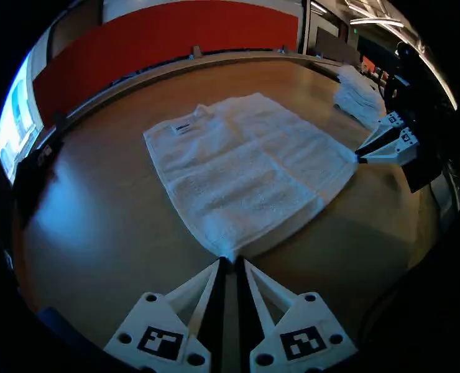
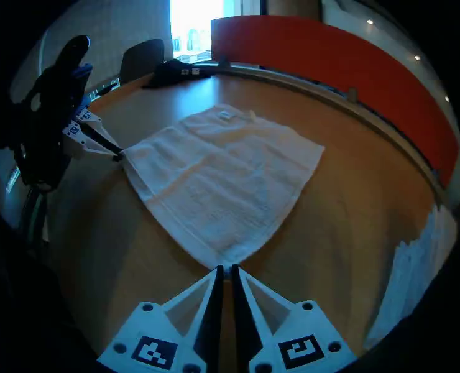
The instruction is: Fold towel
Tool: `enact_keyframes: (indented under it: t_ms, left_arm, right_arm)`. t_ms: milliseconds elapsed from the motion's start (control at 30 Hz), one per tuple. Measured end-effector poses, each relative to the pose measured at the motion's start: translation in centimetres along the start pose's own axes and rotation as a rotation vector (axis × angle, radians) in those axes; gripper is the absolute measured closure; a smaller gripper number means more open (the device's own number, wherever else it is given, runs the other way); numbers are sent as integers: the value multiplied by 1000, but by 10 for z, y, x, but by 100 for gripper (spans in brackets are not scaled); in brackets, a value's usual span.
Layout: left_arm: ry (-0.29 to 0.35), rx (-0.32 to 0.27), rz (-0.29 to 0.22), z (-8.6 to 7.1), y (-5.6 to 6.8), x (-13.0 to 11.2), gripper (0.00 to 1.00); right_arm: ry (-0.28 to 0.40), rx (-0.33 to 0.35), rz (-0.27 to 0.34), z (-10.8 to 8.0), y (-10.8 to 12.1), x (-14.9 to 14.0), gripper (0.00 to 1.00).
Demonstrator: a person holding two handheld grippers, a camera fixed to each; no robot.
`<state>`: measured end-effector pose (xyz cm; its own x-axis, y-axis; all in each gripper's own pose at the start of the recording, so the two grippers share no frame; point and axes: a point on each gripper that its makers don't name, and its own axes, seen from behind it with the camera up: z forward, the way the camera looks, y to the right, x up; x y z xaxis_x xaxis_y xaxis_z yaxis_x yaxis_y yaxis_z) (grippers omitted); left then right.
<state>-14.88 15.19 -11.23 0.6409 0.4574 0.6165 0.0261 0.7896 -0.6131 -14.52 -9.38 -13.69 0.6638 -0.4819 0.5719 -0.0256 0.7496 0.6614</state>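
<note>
**Towel flat on the surface, a tool pinching two of its corners**

The white towel [image 1: 248,168] is spread out flat in the middle of the wooden surface [image 1: 105,211], pretty much one layer as far as I can see, with a small label [image 1: 181,128] sewn near its far edge.

In the left gripper view, the left tool [image 1: 229,261] sits right at the nearest corner. Its fingers are drawn in narrow with only a slit between them, and the towel's corner is nipped in at the tips. Off to the right, the right tool [image 1: 359,156] has its tips closed on another corner, low against the surface.

The right gripper view shows the same from the other side. The right tool [image 2: 225,270] is narrow, with the corner of the towel [image 2: 224,180] meeting its tips. The left tool [image 2: 117,154] is over at the left-hand corner, fingertips together on the cloth. So the two tools hold neighbouring corners along one edge.

A stack of folded white towels [image 1: 360,96] sits on the surface beyond the right tool, well apart from the spread one. A red wall panel [image 1: 168,37] runs behind the far edge, and there's a dark chair [image 2: 142,59] near a bright window [image 2: 196,25].
</note>
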Motion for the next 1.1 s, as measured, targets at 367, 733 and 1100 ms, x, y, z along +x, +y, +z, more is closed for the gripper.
enact_keyframes:
  t_ms: [367,733,1100]
  left_arm:
    - [10,1,-42,-27,4,17,88]
    - [12,0,-62,-68,11,36,88]
    - [5,-28,-81,-101,21,47,88]
  right_arm:
    - [51,-6,7,-29,2,26,91]
    - [113,10,0,-76,-4,60,91]
    - [131,36,-13,-113,-13,77,91]
